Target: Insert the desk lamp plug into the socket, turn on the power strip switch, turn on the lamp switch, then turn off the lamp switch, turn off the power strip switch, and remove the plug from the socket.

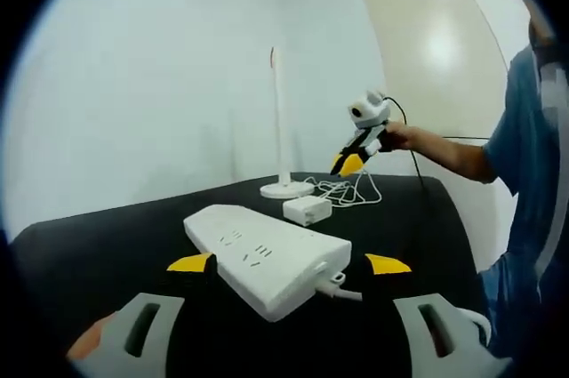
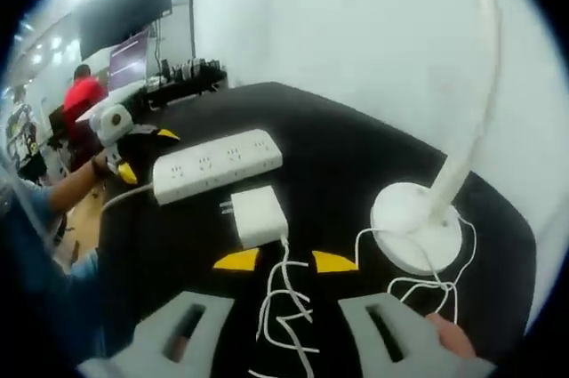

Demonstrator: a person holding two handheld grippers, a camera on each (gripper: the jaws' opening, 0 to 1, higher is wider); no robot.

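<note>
A white power strip (image 1: 267, 258) lies on the black table, its cord leaving at the near end. My left gripper (image 1: 289, 264) is open, one yellow-tipped jaw on each side of that near end. The white lamp plug (image 2: 260, 213) lies flat just short of the strip (image 2: 216, 163), prongs pointing at it, not inserted. Its white cable (image 2: 284, 307) runs back between the jaws of my right gripper (image 2: 284, 261), which is open just behind the plug. The lamp's round base (image 2: 416, 227) stands to the right, its stem rising. The left gripper (image 2: 133, 151) shows at the strip's far end.
The right gripper (image 1: 351, 163), held by a hand, hovers over loose cable loops (image 1: 351, 189) beside the lamp base (image 1: 286, 189). A white wall stands close behind the table. A person in blue is at the table's edge (image 1: 524, 182). Desks and a person in red (image 2: 84, 89) are far off.
</note>
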